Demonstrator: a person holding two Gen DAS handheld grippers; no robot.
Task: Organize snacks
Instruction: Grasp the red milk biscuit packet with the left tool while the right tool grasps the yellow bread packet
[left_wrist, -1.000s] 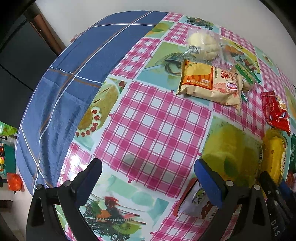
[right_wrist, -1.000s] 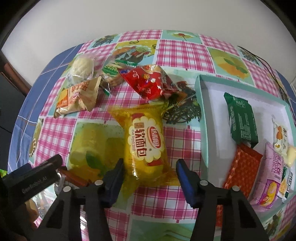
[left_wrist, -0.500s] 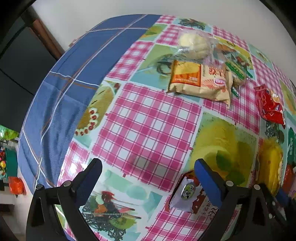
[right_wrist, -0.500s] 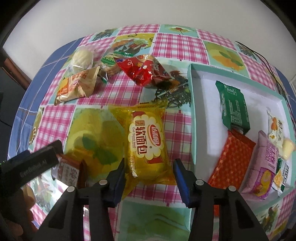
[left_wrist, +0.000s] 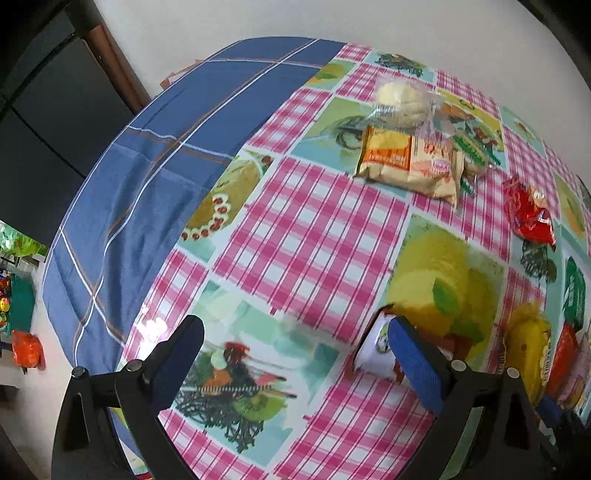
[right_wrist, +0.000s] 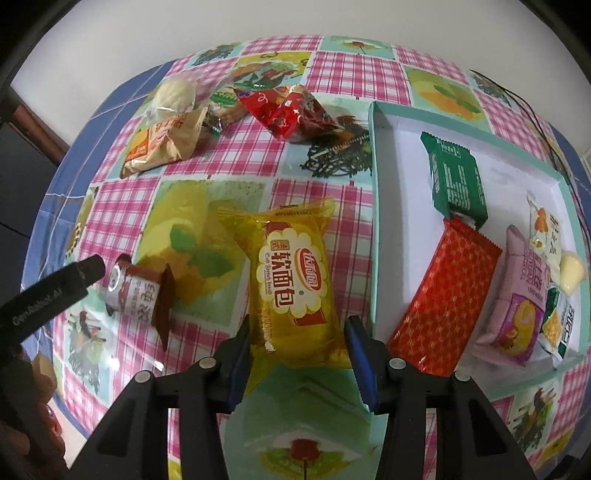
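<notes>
The right gripper (right_wrist: 299, 354) has just been closing its fingers around the near end of the yellow bread packet (right_wrist: 291, 273). That packet sits low in the middle of the right wrist view, just left of the tray (right_wrist: 380, 229), and the fingers look to press its sides, though the crinkled wrapper makes contact hard to confirm. So this is the pick-up step; next it needs lifting and carrying rightwards over the tray's rim. The left gripper (left_wrist: 295, 354) holds nothing, fingers wide, its right finger beside the brown-and-white packet (left_wrist: 373, 350). I count five packets in the tray and six on the table (left_wrist: 314, 240).
</notes>
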